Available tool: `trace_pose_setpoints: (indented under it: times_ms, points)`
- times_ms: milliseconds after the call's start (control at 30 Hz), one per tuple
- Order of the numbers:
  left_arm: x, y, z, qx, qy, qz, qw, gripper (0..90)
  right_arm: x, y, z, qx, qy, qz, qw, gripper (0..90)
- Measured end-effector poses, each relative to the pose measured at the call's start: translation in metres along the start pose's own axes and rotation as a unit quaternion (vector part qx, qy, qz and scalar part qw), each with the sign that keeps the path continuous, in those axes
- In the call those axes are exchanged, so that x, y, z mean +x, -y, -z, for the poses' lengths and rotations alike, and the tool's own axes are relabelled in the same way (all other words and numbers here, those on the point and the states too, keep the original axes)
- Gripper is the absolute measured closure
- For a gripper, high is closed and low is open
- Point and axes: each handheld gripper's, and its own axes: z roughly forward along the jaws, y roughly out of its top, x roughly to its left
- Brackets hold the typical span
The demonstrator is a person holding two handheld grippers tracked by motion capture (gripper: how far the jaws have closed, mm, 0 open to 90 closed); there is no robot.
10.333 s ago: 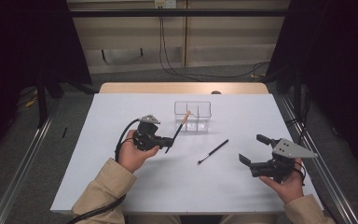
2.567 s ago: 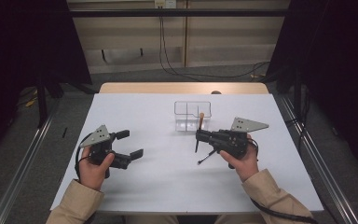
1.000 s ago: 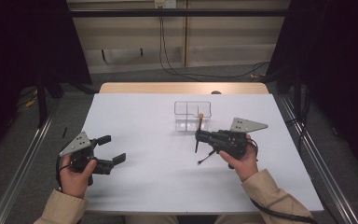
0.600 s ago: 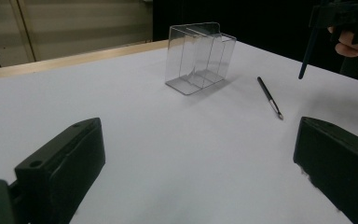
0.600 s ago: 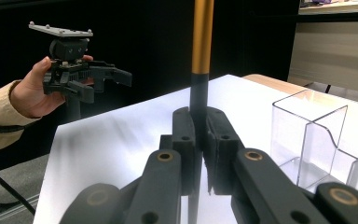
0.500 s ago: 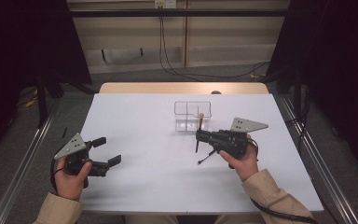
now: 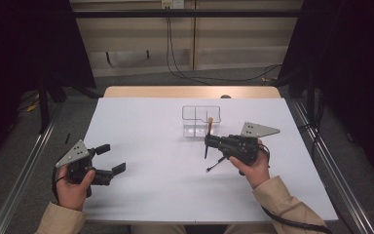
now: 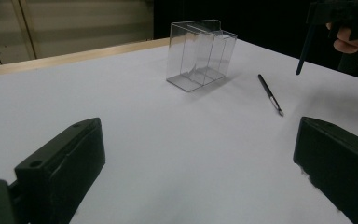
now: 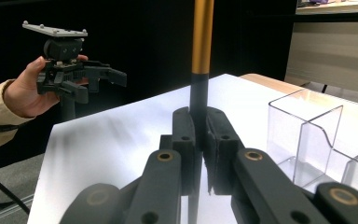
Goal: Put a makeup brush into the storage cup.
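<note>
My right tongs (image 7: 208, 142) are pinching a brush (image 9: 200, 56) upright near the clear box (image 7: 200, 120) at the worktop's (image 7: 146, 117) far edge; its top is cut off. Left tongs (image 7: 111, 158) spread wide, near the left edge. Second brush (image 8: 270, 94) lies flat, bristles hard to make out.

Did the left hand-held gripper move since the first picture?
Yes. The left hand-held gripper went from beside the clear plastic box to the white table's near left corner, jaws open.

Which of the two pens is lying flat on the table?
The black pen beside the right gripper lies flat on the table. The orange-topped pen stands upright, clamped in that gripper.
</note>
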Motion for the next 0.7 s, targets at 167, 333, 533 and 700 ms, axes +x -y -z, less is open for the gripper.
trace_pose_setpoints:
  times_ms: [167,333,533,700]
  points:
    - [0.000,0.000,-0.001,0.002,0.003,-0.003,1.0000,2.0,-0.003,-0.002,0.001,-0.002,0.006,0.000,1.0000,83.5]
    - [0.000,0.001,-0.002,0.003,0.003,0.000,1.0000,1.8,-0.006,-0.004,0.002,-0.003,0.013,0.002,0.9999,83.5]
    - [0.000,0.001,-0.003,0.005,0.006,0.001,1.0000,1.4,-0.012,-0.007,0.002,-0.004,0.022,0.005,0.9997,83.5]
    - [0.000,0.001,-0.004,0.008,0.004,0.002,1.0000,1.4,-0.018,-0.010,0.002,0.001,0.031,0.007,0.9995,83.5]
